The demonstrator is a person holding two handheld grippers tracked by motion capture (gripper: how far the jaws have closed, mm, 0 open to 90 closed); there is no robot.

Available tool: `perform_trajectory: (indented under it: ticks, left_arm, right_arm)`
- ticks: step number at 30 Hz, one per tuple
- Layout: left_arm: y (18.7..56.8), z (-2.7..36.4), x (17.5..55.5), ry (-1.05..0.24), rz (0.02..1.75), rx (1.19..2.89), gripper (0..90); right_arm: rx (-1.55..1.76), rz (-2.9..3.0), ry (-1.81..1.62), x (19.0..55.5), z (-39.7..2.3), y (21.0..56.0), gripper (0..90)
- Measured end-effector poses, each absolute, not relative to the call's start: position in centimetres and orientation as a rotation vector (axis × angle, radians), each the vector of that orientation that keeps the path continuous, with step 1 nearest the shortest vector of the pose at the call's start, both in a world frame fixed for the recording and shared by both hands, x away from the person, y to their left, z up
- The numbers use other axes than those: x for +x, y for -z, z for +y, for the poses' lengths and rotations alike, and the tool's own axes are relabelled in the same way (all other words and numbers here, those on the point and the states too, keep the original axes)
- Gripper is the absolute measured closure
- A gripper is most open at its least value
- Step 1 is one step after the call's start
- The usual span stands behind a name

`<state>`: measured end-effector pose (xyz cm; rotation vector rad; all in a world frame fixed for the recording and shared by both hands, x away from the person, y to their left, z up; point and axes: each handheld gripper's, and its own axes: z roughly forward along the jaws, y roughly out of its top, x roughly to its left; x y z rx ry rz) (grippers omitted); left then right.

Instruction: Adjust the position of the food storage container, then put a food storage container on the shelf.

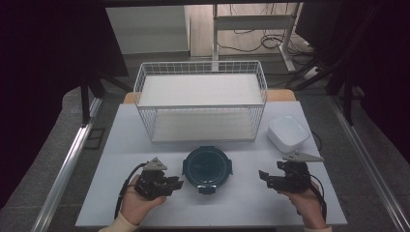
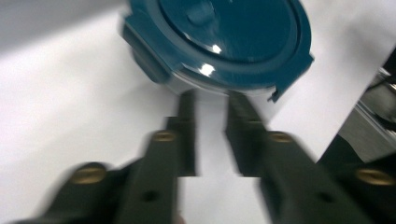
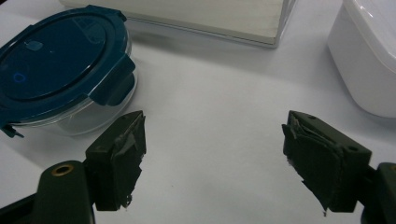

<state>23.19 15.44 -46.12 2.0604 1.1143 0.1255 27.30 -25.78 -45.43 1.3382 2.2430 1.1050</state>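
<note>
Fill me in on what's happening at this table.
A person sits at a white table with a gripper in each hand. Between them stands a round glass container with its dark blue lid clipped on. The left gripper sits beside it, jaws slightly apart and gripping nothing. The right gripper waits wide open, also empty. Behind stand a wire basket and a white box.

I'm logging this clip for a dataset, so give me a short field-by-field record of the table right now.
surface: white table
centre: round glass container with dark blue clip lid, closed
behind it: white wire basket, two tiers
right side: white lidded box
left gripper: jaws slightly apart, nothing between them, pointing at the container
right gripper: jaws wide open, nothing held, beside the container
</note>
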Motion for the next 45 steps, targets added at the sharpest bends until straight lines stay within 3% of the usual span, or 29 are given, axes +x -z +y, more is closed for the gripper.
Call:
perform_trajectory:
  ticks: [9,17,25,45]
  left_arm:
    - [42.9,16.0,23.3,-0.208,1.158,1.973,36.4]
    - [43.8,17.1,23.8,-0.237,1.212,1.902,25.2]
    - [45.0,20.0,24.0,-0.216,1.275,1.856,22.0]
    - [45.3,21.1,24.6,-0.177,1.272,1.754,21.9]
  right_arm:
    - [1.327,2.254,-1.145,27.6,-25.9,45.1,20.5]
    - [1.285,2.296,-1.196,27.7,-24.9,45.2,19.6]
    - [1.236,2.328,-1.207,27.8,-23.5,45.6,18.9]
    - [1.266,2.277,-1.276,27.1,-23.7,44.6,15.5]
